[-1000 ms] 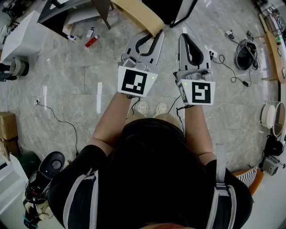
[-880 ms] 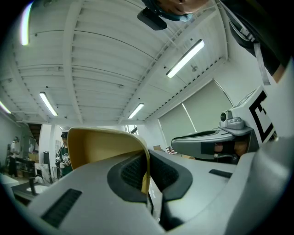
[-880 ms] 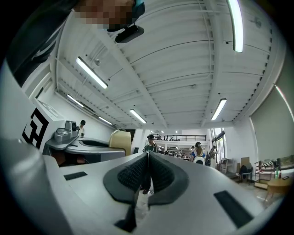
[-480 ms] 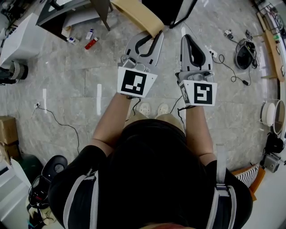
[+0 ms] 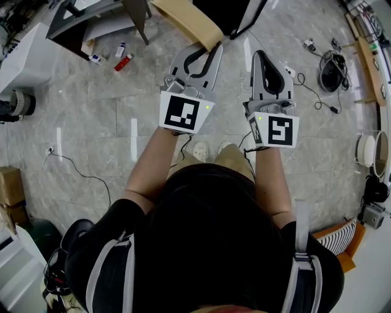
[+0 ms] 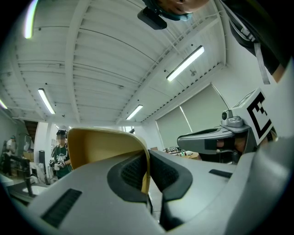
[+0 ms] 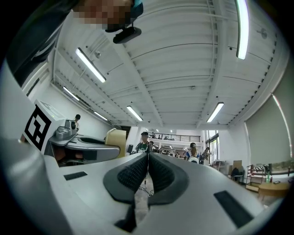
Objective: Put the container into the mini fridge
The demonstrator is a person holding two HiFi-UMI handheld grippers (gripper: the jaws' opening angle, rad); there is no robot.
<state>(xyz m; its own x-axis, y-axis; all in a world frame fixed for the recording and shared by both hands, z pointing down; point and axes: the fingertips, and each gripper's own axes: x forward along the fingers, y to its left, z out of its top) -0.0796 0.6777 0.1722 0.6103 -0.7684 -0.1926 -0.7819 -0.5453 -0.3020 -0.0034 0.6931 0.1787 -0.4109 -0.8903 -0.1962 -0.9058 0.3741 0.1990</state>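
Head view: since 1 s ago, nudged the right gripper point(image 5: 261, 56) slightly farther from the tan chair point(image 5: 186, 21); left gripper point(image 5: 215, 50) just beside that chair, above grey stone floor point(image 5: 91, 116) strewn with cables point(image 5: 311, 85). Left gripper view: jaws pressed together, empty. Right gripper view: same, closed on nothing. Container and mini fridge nowhere visible; likely searching, so next: locate the container.

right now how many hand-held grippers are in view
2. The left grey plastic hand-held gripper points toward the beige chair back; the right grey plastic hand-held gripper is beside it, above the grey tiled floor. None seems hidden.
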